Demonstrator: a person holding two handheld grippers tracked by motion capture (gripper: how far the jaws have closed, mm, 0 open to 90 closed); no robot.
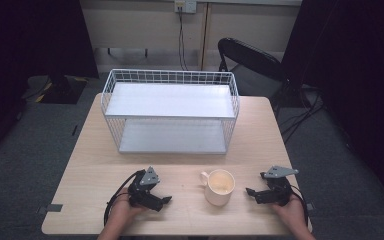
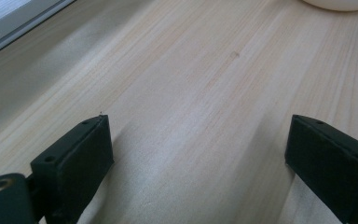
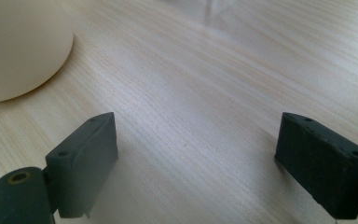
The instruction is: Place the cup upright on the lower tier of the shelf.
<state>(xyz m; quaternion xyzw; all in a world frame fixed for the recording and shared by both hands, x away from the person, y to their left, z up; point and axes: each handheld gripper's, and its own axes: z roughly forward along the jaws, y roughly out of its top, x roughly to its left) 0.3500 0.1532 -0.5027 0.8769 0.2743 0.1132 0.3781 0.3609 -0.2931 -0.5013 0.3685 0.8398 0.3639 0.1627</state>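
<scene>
Between both grippers: mug (image 1: 219, 187) | bare table (image 1: 180, 165) around | jaws apart

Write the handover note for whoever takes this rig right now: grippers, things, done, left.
Left gripper: open, nothing between its jaws, resting low on the light wooden table, left of the mug.
Right gripper: open, nothing held, just right of the mug, not touching it.
Cream ceramic mug: upright on the table between the grippers, handle towards the left gripper.
White two-tier wire shelf rack: at the back of the table; both shelves bare.
Done: nothing gripped yet.
Left: probably grip the mug and set it on the rack.
</scene>
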